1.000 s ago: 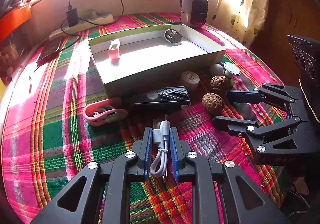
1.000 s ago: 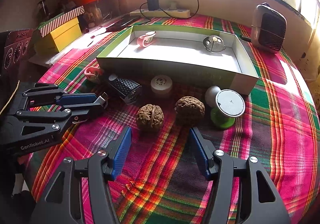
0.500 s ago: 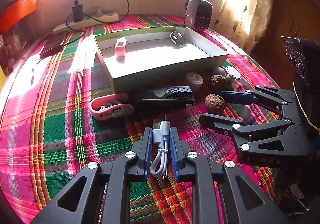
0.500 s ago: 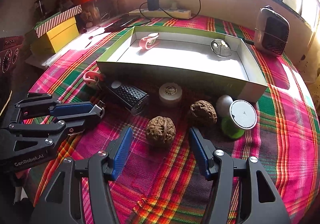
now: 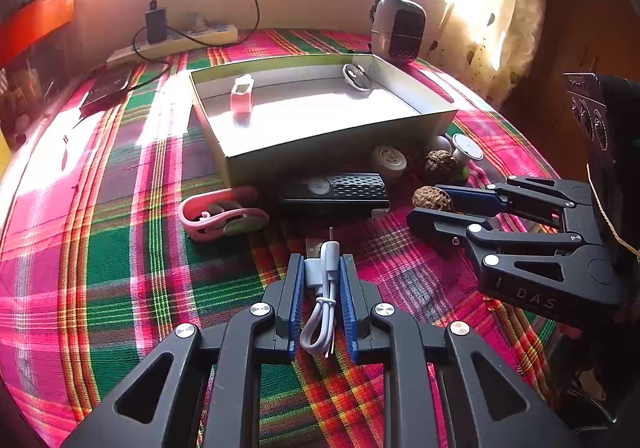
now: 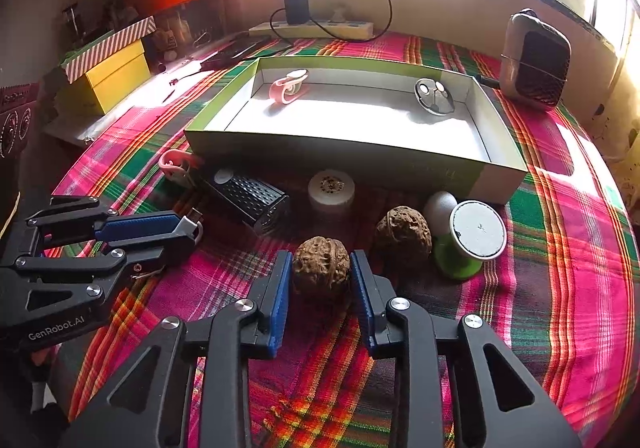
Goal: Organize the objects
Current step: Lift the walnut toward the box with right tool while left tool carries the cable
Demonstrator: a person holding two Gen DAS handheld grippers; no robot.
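Observation:
My left gripper (image 5: 322,268) is shut on a short white USB cable (image 5: 322,296) and holds it above the plaid cloth; it also shows in the right wrist view (image 6: 188,228). My right gripper (image 6: 321,268) has its blue pads on both sides of a brown walnut (image 6: 321,267) on the cloth, shut on it or nearly so; it shows in the left wrist view (image 5: 424,204) with the walnut (image 5: 432,199). A second walnut (image 6: 404,233) lies just beyond. The open box (image 6: 352,156) holds a pink clip (image 6: 287,87) and a round metal piece (image 6: 434,96).
In front of the box lie a black grille-faced device (image 6: 252,202), a white round puck (image 6: 331,190), a green-based white disc (image 6: 472,240), a white egg shape (image 6: 439,206) and a pink clip (image 5: 220,217). A small heater (image 6: 536,60), a power strip (image 6: 316,30) and yellow boxes (image 6: 108,76) stand behind.
My right gripper has moved forward and narrowed around the near walnut. My left gripper has drawn back a little with the cable still in it.

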